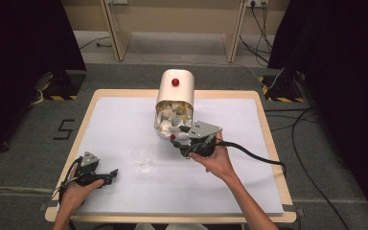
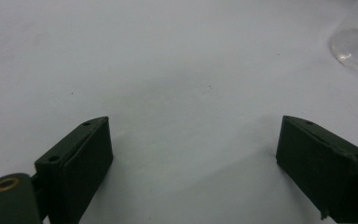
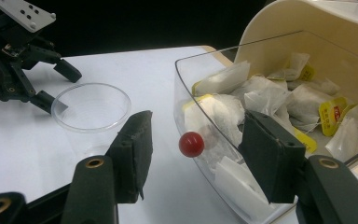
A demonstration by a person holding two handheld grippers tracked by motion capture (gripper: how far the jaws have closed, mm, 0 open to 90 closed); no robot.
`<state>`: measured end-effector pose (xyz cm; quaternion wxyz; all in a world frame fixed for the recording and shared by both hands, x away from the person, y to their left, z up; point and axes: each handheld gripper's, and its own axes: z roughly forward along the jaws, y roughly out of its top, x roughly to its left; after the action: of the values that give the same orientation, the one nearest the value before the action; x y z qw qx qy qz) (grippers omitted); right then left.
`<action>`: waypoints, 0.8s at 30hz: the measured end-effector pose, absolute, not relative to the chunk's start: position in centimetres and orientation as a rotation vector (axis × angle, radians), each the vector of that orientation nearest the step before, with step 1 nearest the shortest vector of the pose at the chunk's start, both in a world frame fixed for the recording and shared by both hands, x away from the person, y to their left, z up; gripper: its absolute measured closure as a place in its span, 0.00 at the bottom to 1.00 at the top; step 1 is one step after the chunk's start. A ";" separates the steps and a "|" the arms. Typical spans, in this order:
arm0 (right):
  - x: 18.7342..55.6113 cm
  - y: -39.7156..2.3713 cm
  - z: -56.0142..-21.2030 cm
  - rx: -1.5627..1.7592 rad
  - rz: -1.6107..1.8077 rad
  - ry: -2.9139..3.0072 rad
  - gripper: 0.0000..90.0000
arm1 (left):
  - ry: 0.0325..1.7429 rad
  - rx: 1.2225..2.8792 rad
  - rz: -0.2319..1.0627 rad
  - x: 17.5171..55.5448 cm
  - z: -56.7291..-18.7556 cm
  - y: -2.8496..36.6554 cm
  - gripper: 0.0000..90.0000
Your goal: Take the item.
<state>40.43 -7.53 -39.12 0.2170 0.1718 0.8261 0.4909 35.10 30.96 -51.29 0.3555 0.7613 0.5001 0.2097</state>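
print on the yellow tea bag tags [image 3: 332,114] is too small to read.

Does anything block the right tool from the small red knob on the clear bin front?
Nothing visible does. The right tool has its jaws open either side of the small red knob on the clear plastic bin front, not yet touching it.
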 end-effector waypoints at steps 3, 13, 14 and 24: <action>40.3 -7.6 -39.1 0.476 1.360 2.297 0.49 | 1.292 1.967 0.542 35.1 -51.3 31.0 0.11; 39.9 -7.6 -39.1 0.476 1.353 2.316 0.49 | 1.292 1.967 0.542 35.1 -51.3 31.0 0.11; 39.8 -7.6 -39.1 0.478 1.352 2.319 0.49 | 1.292 1.967 0.542 35.1 -51.3 31.0 0.11; 39.5 -7.6 -39.1 0.478 1.345 2.330 0.49 | 1.292 1.967 0.541 35.1 -51.3 31.0 0.11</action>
<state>39.53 -7.63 -39.09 0.2031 0.1714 0.8350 0.4818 35.10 30.96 -51.29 0.3554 0.7614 0.5000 0.2095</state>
